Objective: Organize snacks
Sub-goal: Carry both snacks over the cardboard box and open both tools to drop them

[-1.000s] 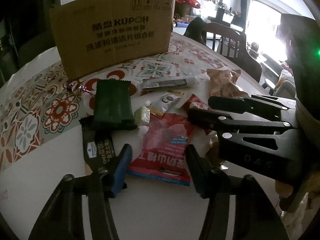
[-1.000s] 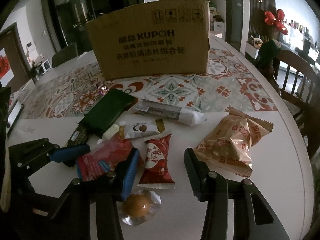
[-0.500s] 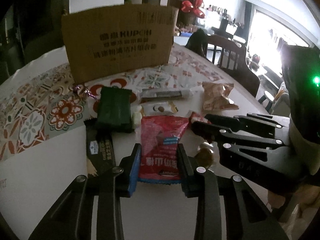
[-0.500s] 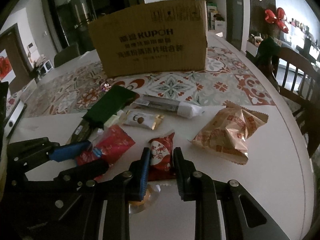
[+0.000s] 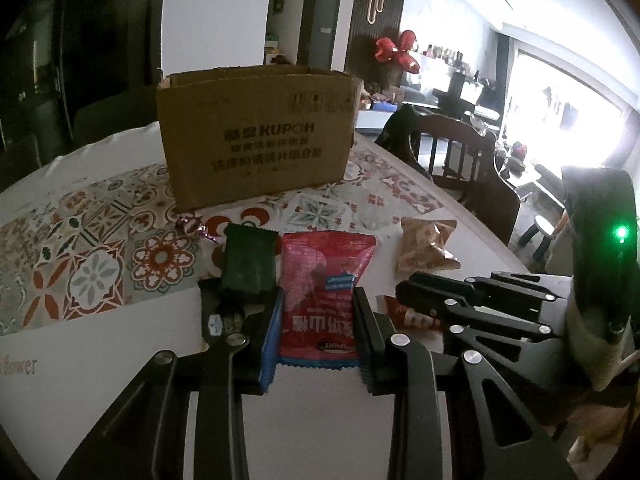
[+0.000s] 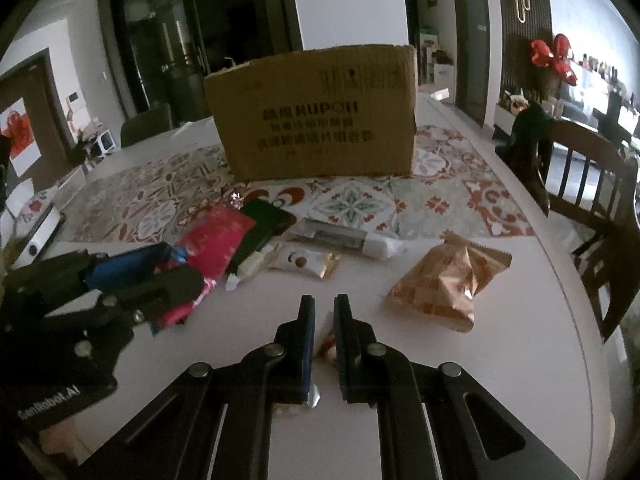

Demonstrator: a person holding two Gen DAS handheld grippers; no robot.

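Left claw (image 5: 318, 336) is clenched on a red snack bag (image 5: 320, 292), gripped by its two side edges and held upright, lifted off the desk (image 5: 100, 360), in front of the cardboard box (image 5: 256, 136). Right claw (image 6: 324, 344) is clamped on a small red-and-white snack packet (image 6: 326, 340); only a sliver of the packet is seen between the near-shut fingers, low over the desk.

Landmark: cardboard box, standing open-topped at the far side on a patterned mat (image 6: 352, 200). In front of the box, toward the claws, a dark green packet (image 6: 266, 220) is seen, with a long silver-and-white bar (image 6: 348, 240) to its right. A small white packet with gold ends (image 6: 304, 262) lies just nearer than the bar. A tan crinkled bag (image 6: 448, 284) lies front-right of the box, apart from the rest. A small purple candy (image 5: 192, 226) is spotted just before the box's left corner. A black packet (image 5: 220, 312) lies nearer than the green one, partly under it.
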